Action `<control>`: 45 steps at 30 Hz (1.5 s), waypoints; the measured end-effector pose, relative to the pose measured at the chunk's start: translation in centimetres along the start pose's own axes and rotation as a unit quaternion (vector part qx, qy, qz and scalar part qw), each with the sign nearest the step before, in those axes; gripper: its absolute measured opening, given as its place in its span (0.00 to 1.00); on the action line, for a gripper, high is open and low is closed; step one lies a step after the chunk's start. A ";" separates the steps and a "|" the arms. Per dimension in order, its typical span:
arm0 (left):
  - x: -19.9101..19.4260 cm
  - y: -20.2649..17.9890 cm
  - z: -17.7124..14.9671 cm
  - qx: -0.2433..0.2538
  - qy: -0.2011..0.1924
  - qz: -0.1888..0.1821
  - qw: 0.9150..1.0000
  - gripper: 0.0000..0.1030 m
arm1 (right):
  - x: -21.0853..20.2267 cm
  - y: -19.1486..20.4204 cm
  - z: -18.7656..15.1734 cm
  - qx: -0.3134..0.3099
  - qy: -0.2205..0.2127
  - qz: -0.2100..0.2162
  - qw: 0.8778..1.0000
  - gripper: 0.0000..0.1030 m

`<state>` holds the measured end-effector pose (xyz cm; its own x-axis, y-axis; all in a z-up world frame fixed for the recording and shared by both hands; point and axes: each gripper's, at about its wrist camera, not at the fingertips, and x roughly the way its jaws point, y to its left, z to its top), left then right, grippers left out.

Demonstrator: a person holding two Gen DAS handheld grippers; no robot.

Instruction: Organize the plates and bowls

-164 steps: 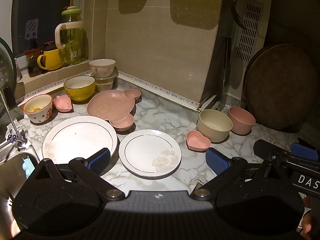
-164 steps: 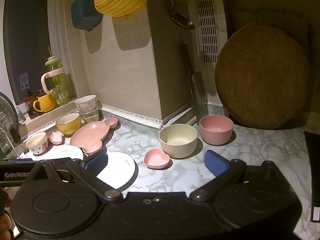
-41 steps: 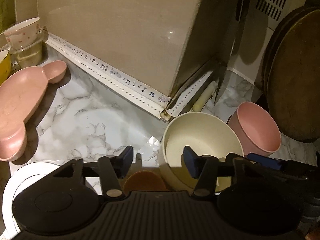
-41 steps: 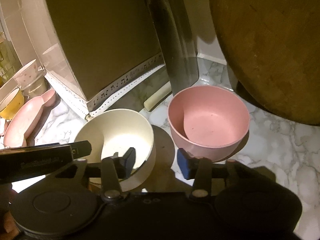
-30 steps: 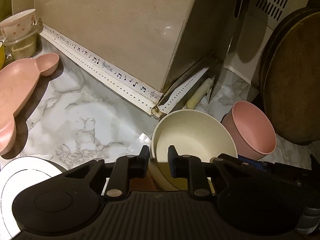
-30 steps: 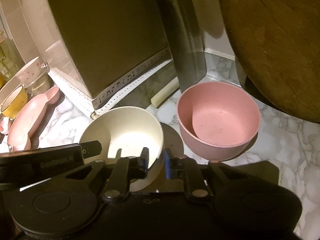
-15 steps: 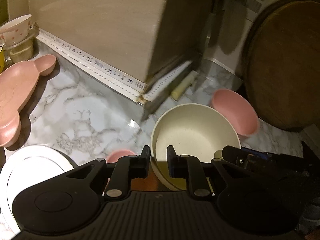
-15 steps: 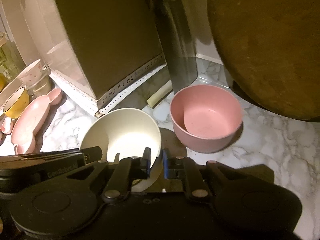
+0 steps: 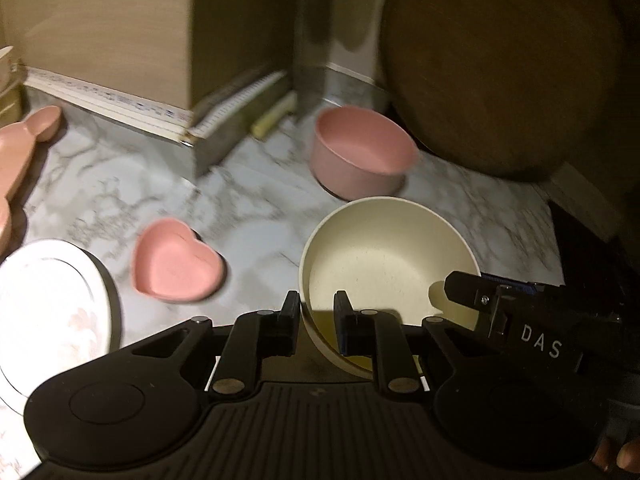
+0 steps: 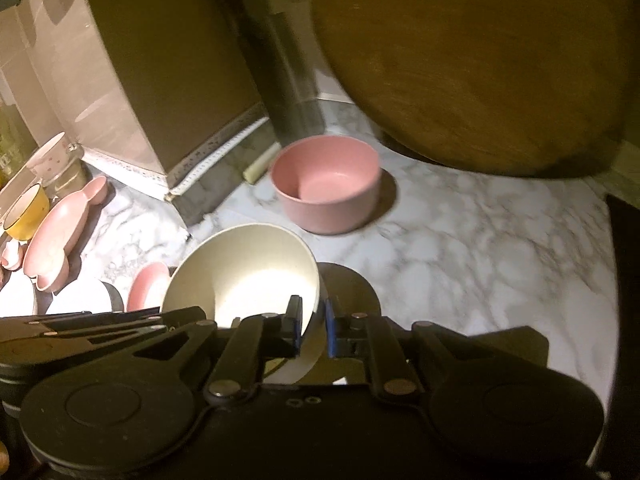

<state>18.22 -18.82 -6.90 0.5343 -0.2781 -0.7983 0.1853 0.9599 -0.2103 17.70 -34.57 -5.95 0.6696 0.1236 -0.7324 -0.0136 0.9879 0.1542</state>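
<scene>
Here, cream bowl (image 9: 386,258) at lower centre, pinched at opposite rims by left gripper (image 9: 316,314) and right gripper (image 10: 310,330), apparently lifted; pink bowl (image 9: 362,150) and other dishes unsorted.

A white marble-veined countertop (image 9: 248,200) meets beige wall panels (image 9: 100,20) under dim, warm light.

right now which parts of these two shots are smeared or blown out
Left wrist view: the pink bowl and the pink heart dish are motion-smeared, while the cream bowl stays sharp. Right wrist view: glare bleaches the cream bowl's inside; the round wooden board is blurred.
</scene>
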 end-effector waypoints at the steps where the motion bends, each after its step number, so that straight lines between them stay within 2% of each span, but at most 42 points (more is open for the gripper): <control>1: 0.0 -0.4 -0.3 0.004 0.004 -0.004 1.000 0.17 | -0.4 -0.4 -0.4 0.005 0.000 -0.005 1.000 0.10; 12: -0.3 -4.4 -3.5 0.059 0.033 -0.039 0.997 0.17 | -3.5 -4.0 -4.5 0.061 0.010 -0.046 0.997 0.10; 20: 0.3 -5.4 -5.1 0.080 0.049 -0.043 0.995 0.17 | -3.9 -5.2 -6.8 0.081 0.029 -0.060 0.994 0.10; 30: 0.6 -5.7 -5.4 0.084 0.049 -0.043 0.994 0.17 | -3.8 -5.4 -7.2 0.087 0.035 -0.060 0.994 0.12; 37: 0.3 -5.4 -5.2 0.076 0.049 -0.048 0.995 0.17 | -4.0 -5.4 -7.0 0.089 0.034 -0.055 0.994 0.19; 45: -0.8 -4.6 -4.9 0.074 0.037 -0.046 0.996 0.17 | -5.2 -5.1 -6.3 0.073 0.010 -0.058 0.996 0.25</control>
<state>12.87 -22.84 -8.06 0.4484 -0.3568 -0.8195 0.3535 0.9129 -0.2040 9.62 -39.72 -7.07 0.6459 0.0129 -0.7633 0.1723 0.9716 0.1623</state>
